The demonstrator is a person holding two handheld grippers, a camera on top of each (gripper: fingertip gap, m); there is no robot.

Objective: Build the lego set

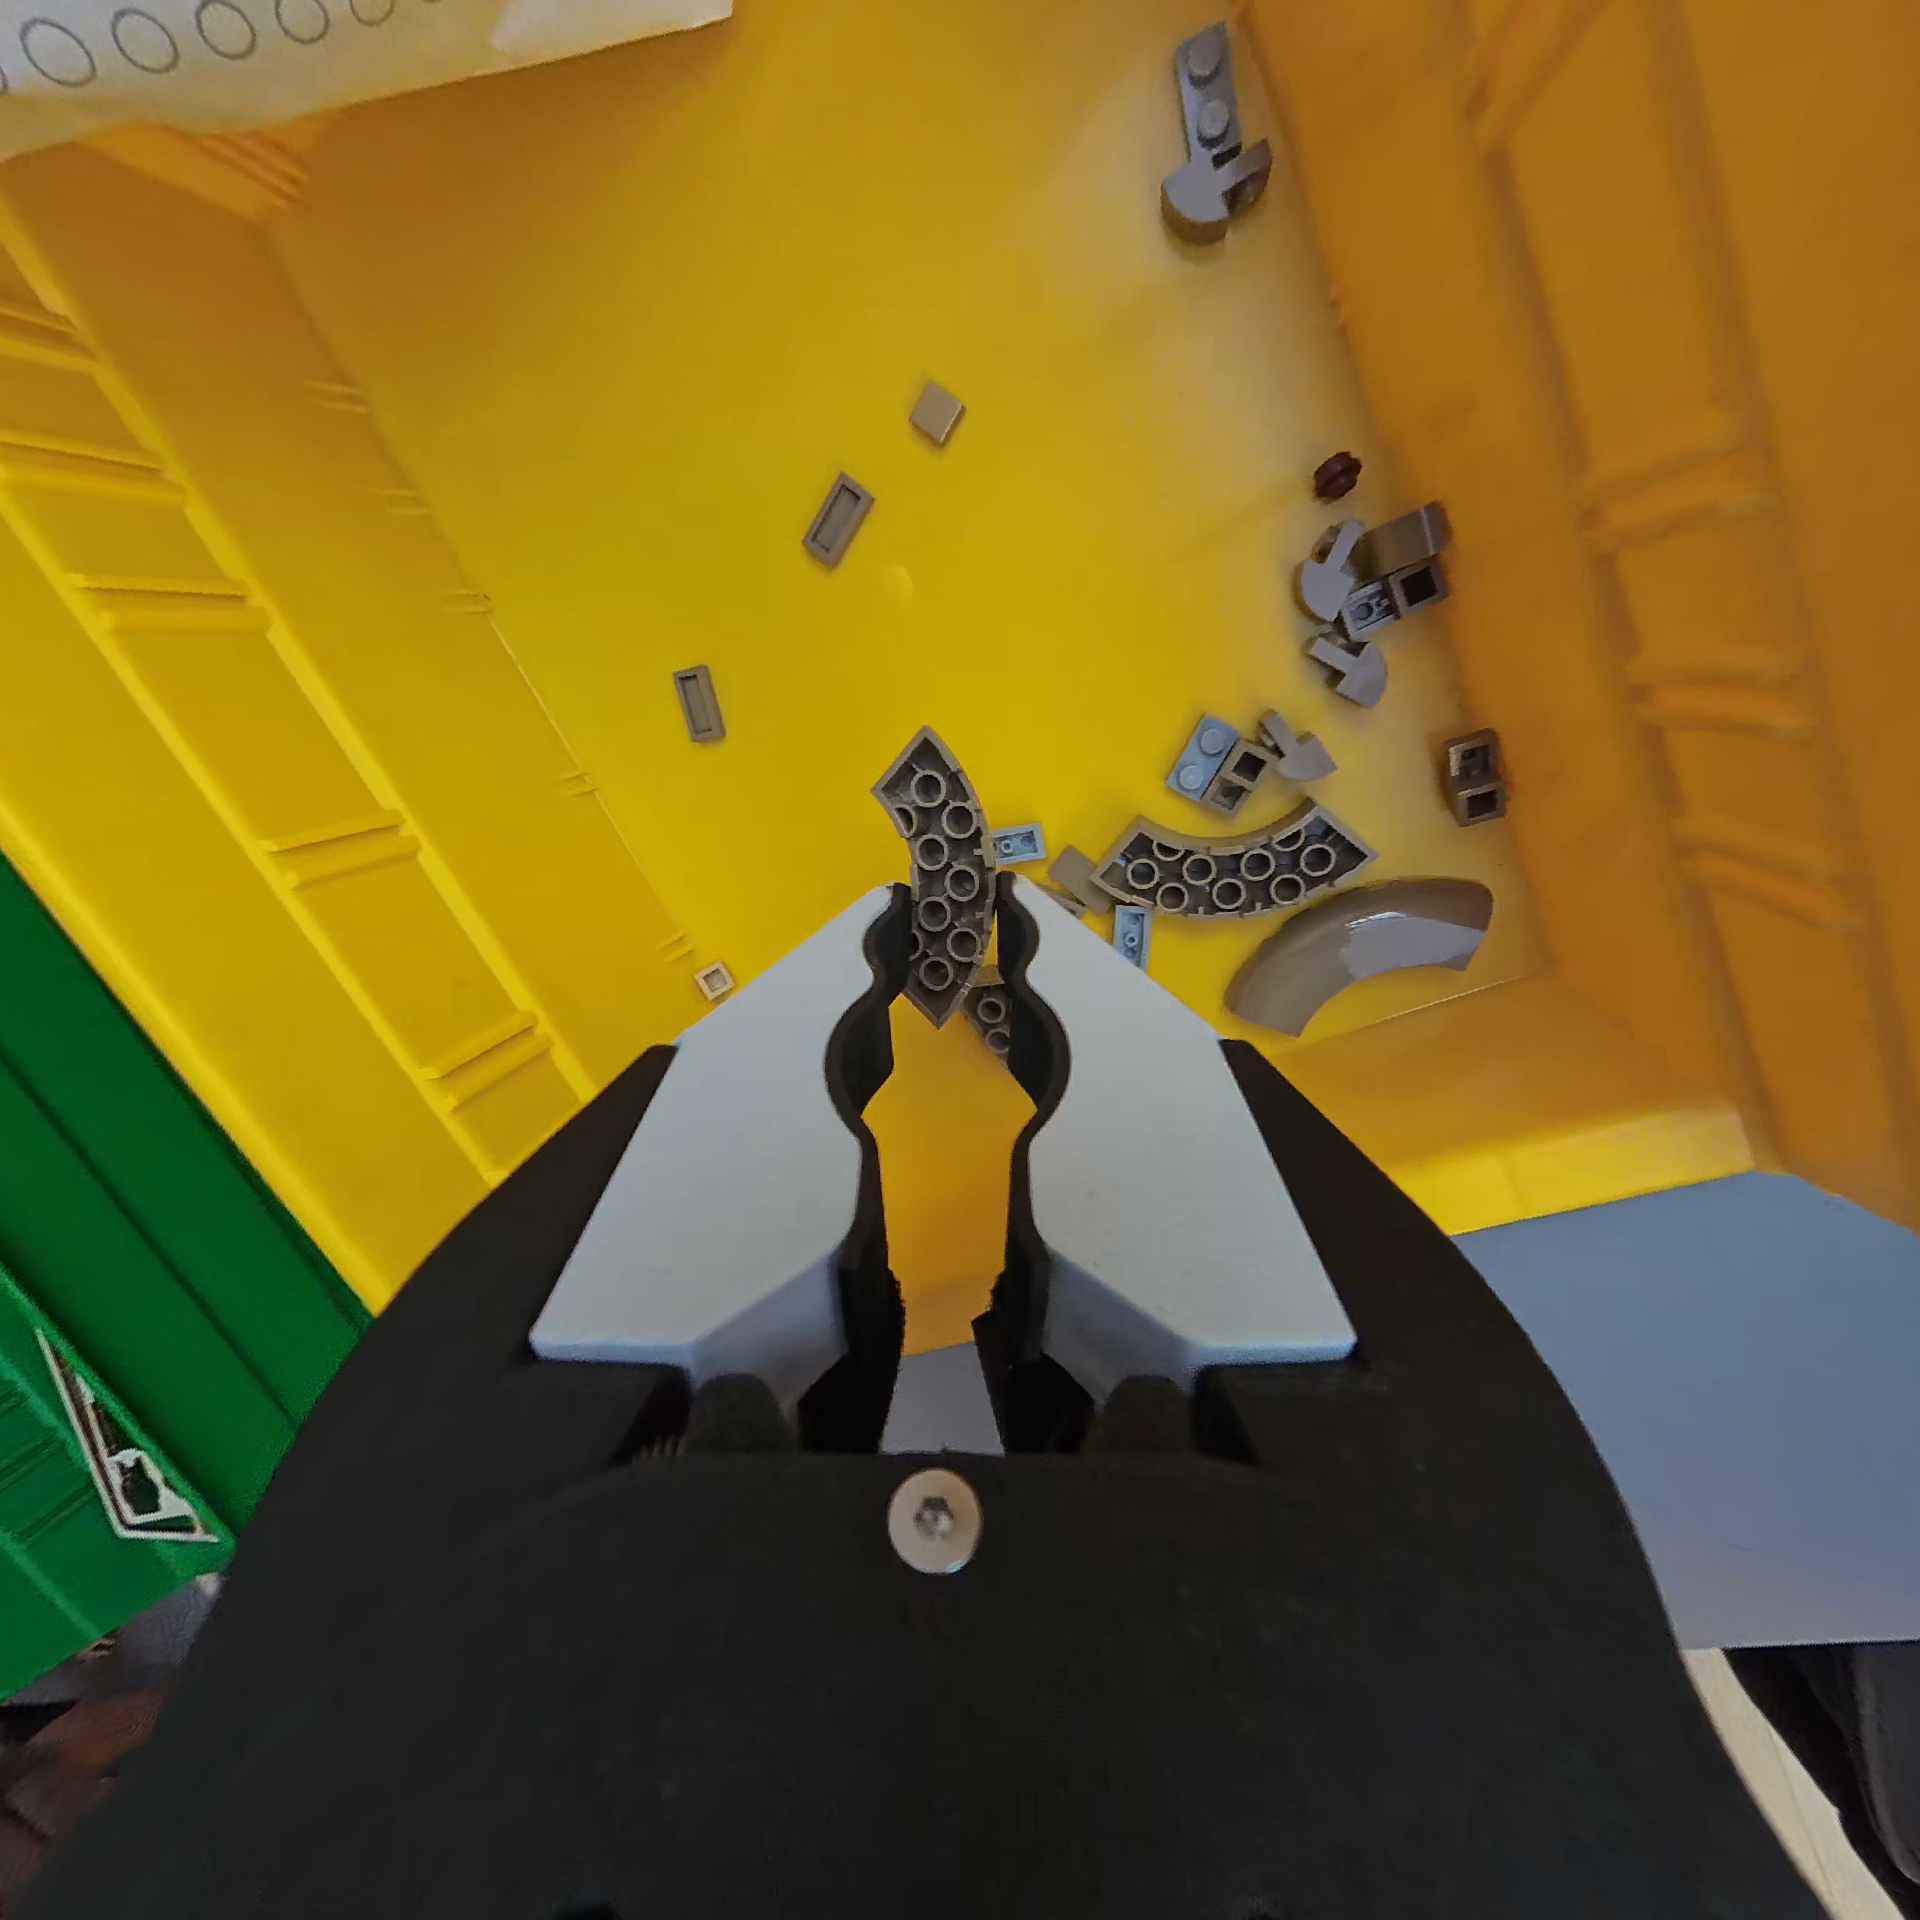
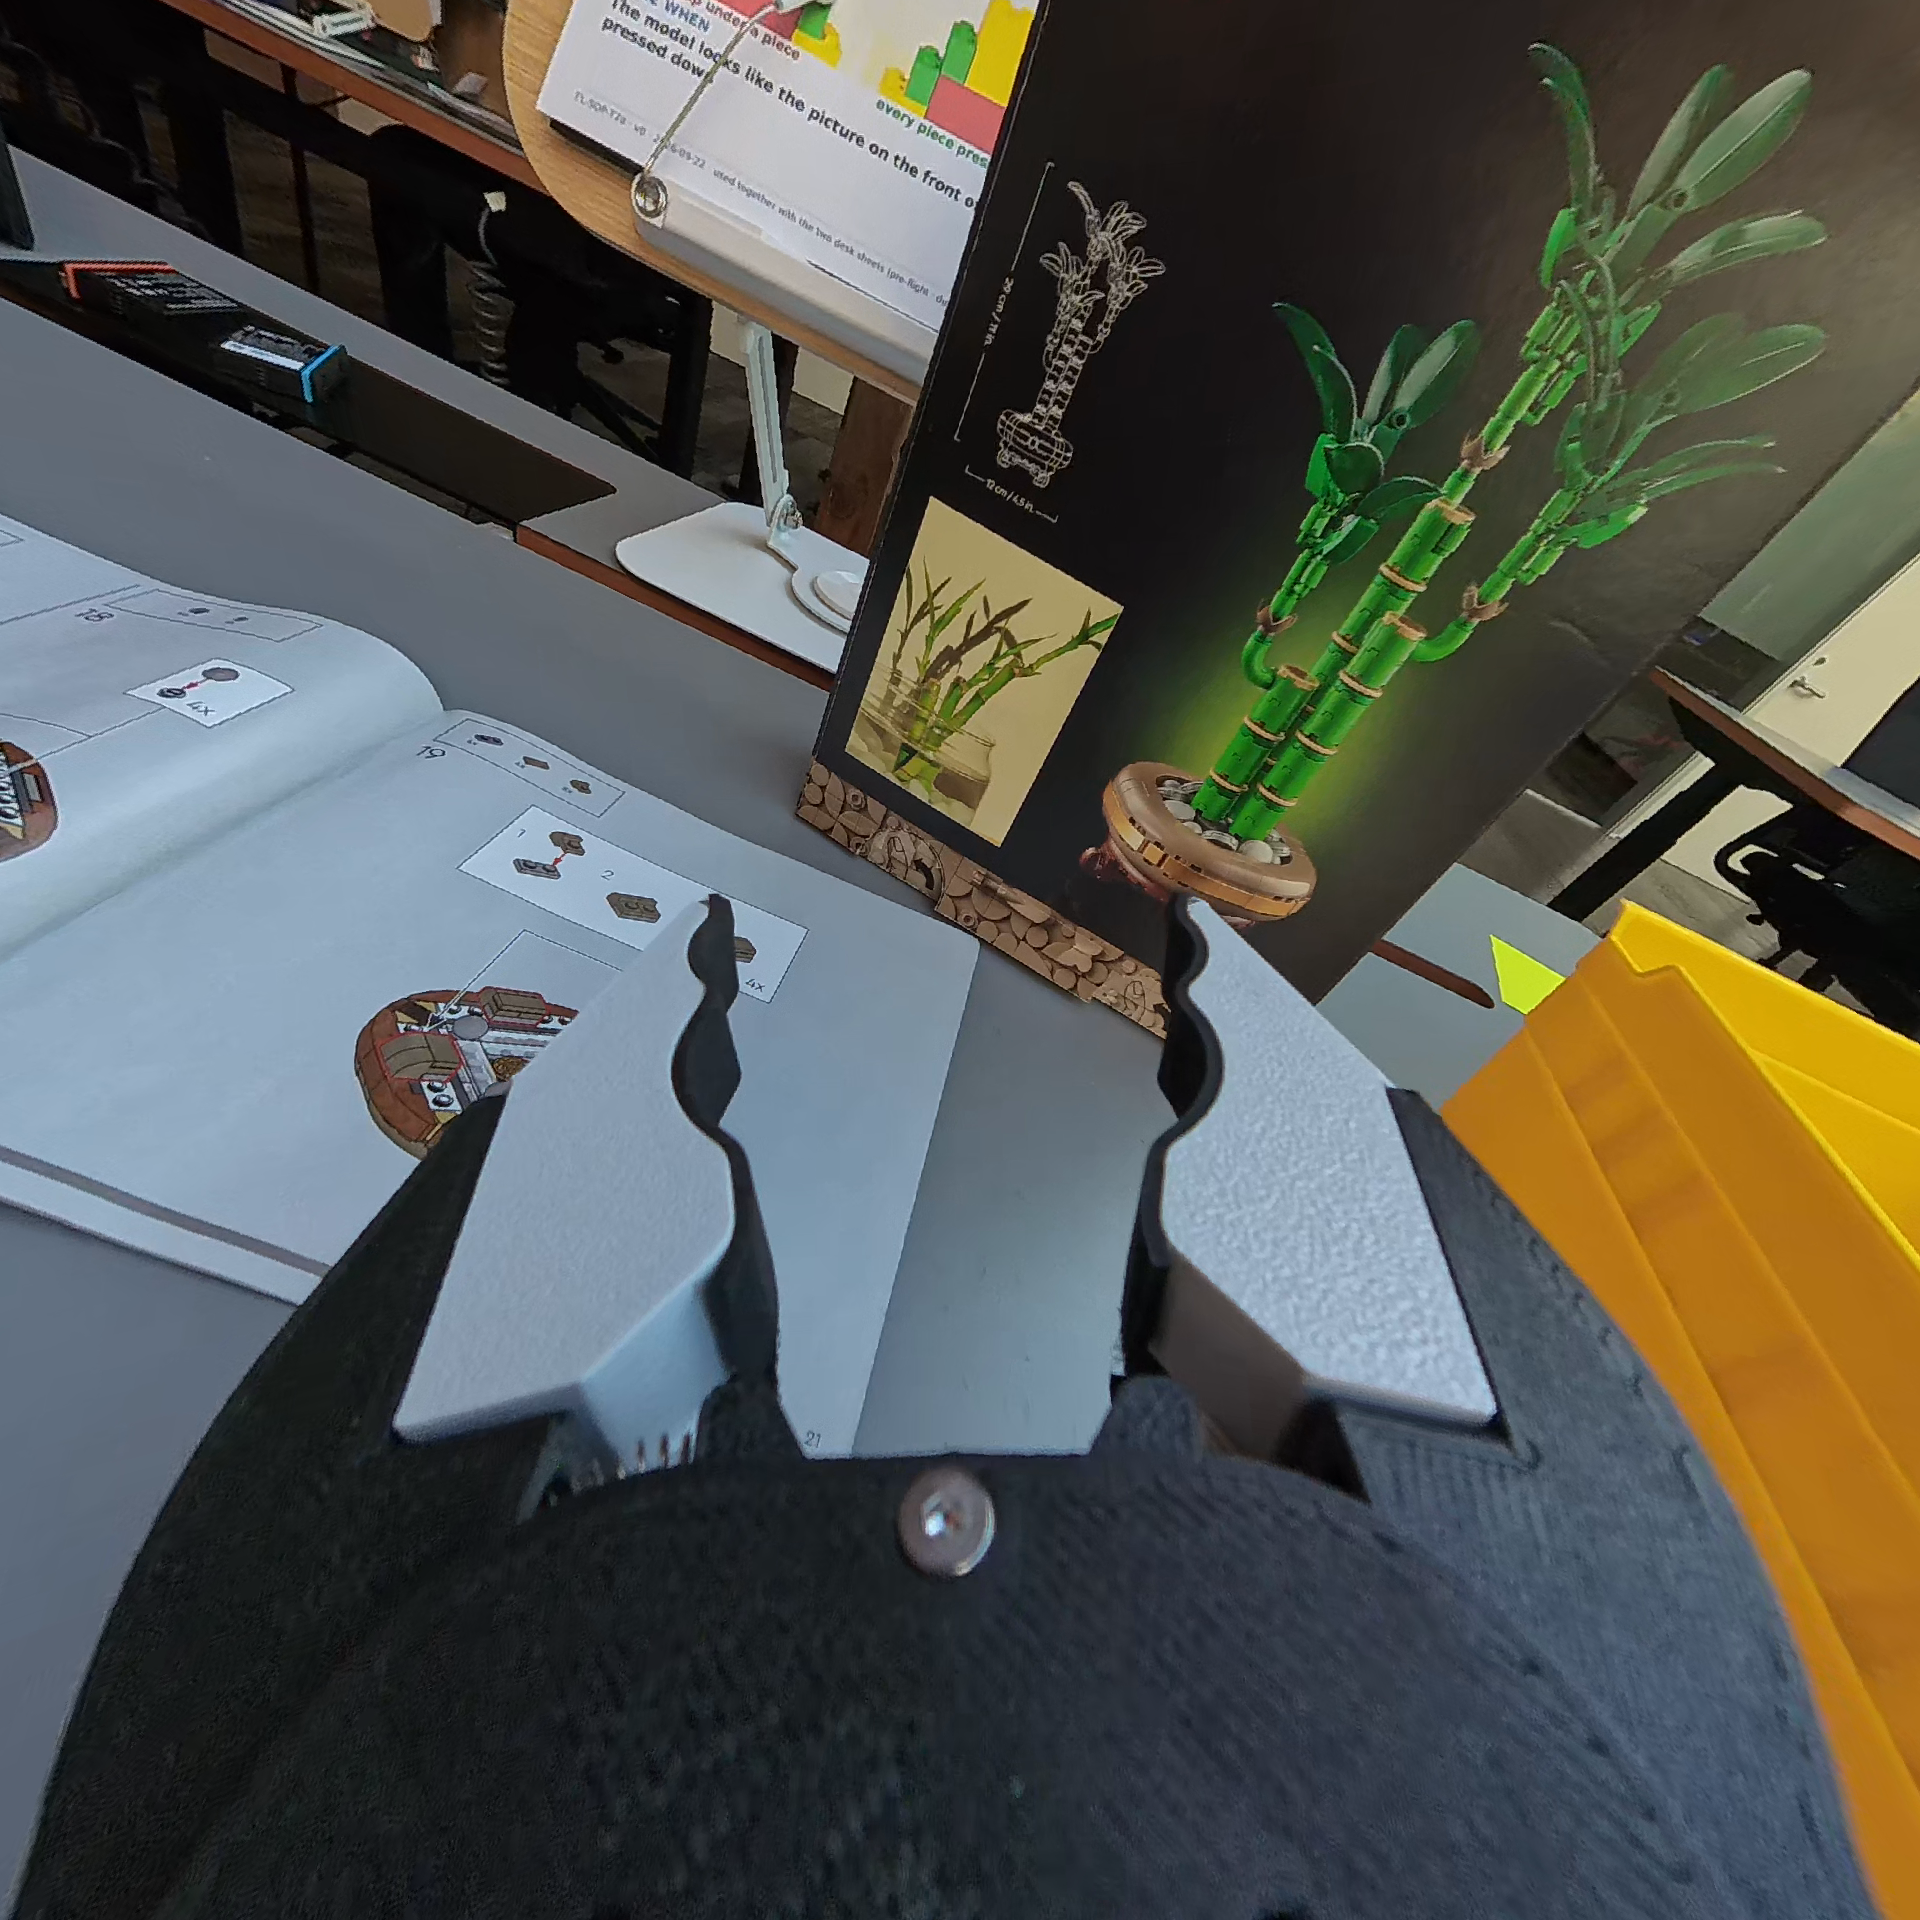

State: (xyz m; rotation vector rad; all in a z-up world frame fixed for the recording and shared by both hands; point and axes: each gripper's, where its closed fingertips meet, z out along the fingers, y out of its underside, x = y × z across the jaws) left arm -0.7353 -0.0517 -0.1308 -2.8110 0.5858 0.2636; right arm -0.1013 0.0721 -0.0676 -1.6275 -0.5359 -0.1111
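Nearest the lens, the left tool (image 1: 948, 914) is clamped on a curved grey brick (image 1: 943, 883), held above the yellow bin (image 1: 623, 436) floor. Since only the edges are pinched, it could twist free. The brick's lower end is hidden. The right tool (image 2: 948, 925) is spread apart, empty, over the instruction booklet (image 2: 312, 883) on the surface (image 2: 1049, 1049).

White document stand (image 2: 727, 561) on grey desk (image 2: 312, 478)

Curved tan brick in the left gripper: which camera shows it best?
The left wrist view: the curved brick sits between the left gripper fingertips, stud-holes facing the camera, above the yellow bin. The right wrist view misses it, showing only the bin's outer wall.
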